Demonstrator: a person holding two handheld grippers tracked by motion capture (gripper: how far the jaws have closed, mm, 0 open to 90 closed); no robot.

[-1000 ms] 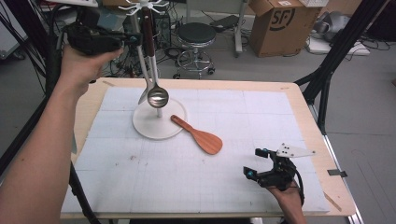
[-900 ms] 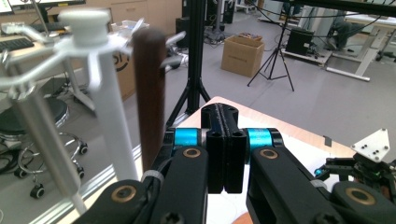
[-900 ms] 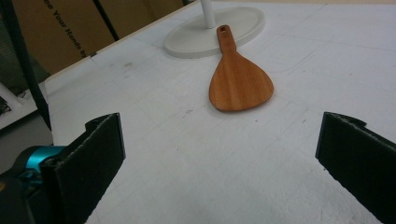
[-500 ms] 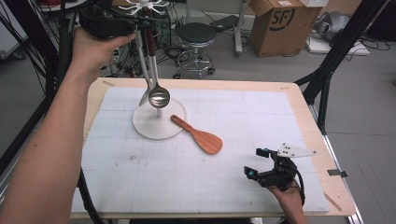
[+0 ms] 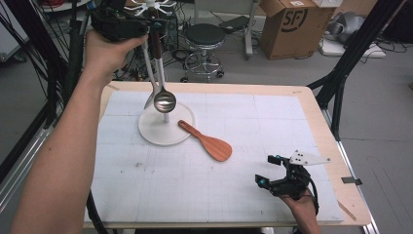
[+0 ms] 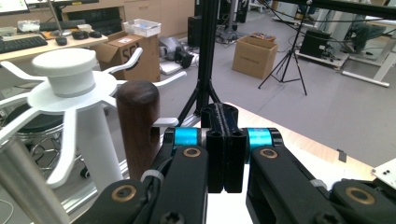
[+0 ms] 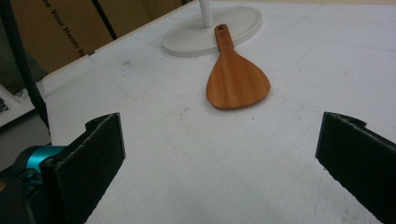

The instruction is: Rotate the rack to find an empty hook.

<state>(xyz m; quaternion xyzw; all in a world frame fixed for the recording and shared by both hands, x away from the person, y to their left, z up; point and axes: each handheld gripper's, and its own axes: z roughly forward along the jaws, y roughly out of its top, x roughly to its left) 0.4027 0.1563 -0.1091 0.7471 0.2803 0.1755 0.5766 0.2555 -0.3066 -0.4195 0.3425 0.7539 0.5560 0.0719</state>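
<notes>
Change since the earlier frames: the left tongs are sitting higher and farther back by the rack top than a second ago; the ladle bowl, the spatula and the right tongs are lying as before.

Item 1, right tongs: resting low at the near right part of the tabletop, held by a hand coming in from the bottom edge. In the right gripper view the jaws are standing wide apart, gripping and touching nothing, and are pointing across the white mat toward the spatula.

Item 2, wooden spatula: lying flat on the tabletop, well apart from the right tongs, with the broad reddish-brown blade nearer and the handle running back. The handle end, with its small hole, is overlapping the rim of the rack's base.

Item 3, rack: a white round base with a thin white post and a spoked top.

Item 4, ladle: hanging upright beside the post, its shiny metal bowl hovering just above the base and its dark wooden handle rising to the spoked top.

Item 5, left tongs: raised at the far left by the rack top. In the left gripper view the jaws are pressing fully together with nothing between them, just beside the dark handle.
</notes>
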